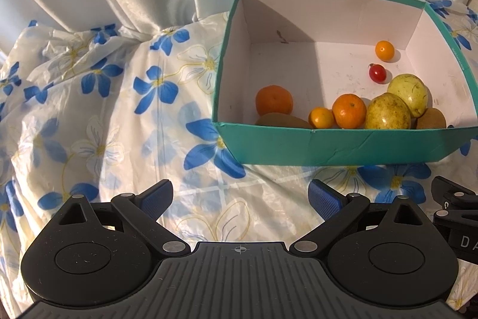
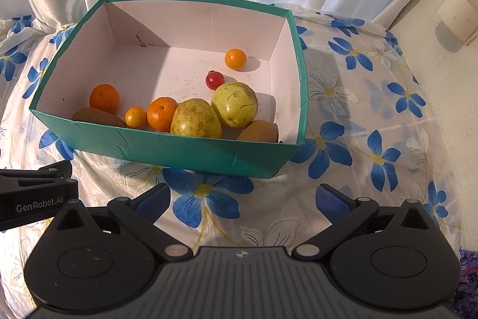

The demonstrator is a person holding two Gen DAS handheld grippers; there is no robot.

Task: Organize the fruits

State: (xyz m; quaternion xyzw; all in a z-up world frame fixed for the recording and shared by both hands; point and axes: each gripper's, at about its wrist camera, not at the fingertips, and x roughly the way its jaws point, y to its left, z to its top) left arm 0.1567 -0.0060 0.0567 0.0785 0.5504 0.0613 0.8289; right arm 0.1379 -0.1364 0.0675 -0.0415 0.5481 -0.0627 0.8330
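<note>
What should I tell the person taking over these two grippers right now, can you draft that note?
Left gripper: open, empty, over the floral tablecloth.
Right gripper: open, empty, just in front of the teal box.
In the box: two tangerines, two small orange fruits, a red cherry tomato, two yellow-green guavas, two kiwis.
Done: no fruit visible outside the box.
Left: the fruits lie mixed; grouping by kind may remain.

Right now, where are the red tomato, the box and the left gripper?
red tomato (image 2: 214, 80): right wrist view, middle of its skin.
box (image 2: 179, 151): right wrist view, near outer wall.
left gripper (image 1: 240, 196): left wrist view, midway between open fingertips.
</note>
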